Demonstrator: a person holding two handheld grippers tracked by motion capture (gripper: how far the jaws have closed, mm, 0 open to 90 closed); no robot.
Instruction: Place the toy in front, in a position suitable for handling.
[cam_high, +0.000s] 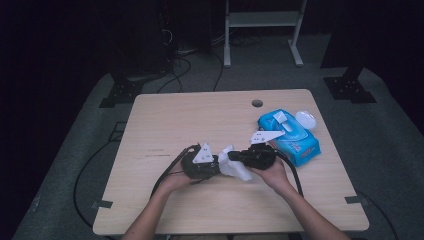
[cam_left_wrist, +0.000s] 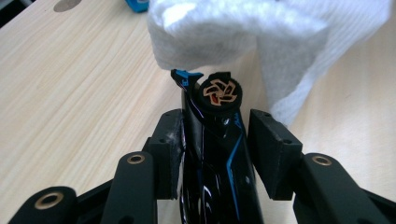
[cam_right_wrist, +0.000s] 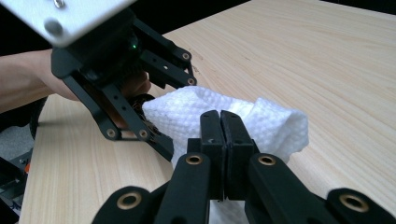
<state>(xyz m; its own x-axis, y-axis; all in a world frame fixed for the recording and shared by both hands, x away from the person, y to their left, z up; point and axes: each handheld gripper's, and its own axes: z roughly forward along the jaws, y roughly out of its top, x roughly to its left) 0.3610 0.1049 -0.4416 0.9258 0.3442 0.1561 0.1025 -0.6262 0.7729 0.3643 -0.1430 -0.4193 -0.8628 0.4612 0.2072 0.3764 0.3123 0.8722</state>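
In the left gripper view my left gripper (cam_left_wrist: 215, 126) holds a glossy black device (cam_left_wrist: 219, 91) with blue trim and a round copper-patterned end, one pad on each side of its body. A white wipe (cam_left_wrist: 233, 28) drapes over the device's tip. My right gripper (cam_right_wrist: 220, 116) has its pads pressed together on the wipe (cam_right_wrist: 275, 123), facing the left gripper (cam_right_wrist: 140, 130). In the high view both grippers meet mid-table, left gripper (cam_high: 216, 162) and right gripper (cam_high: 231, 156), with the wipe (cam_high: 236, 169) bunched between them.
A blue pack of wet wipes (cam_high: 290, 135) lies on the light wooden table (cam_high: 175, 120) just beyond my right hand, with a white round lid (cam_high: 305, 119) beside it. A cable hole (cam_high: 257, 103) sits near the far edge. Cables trail off the near-left side.
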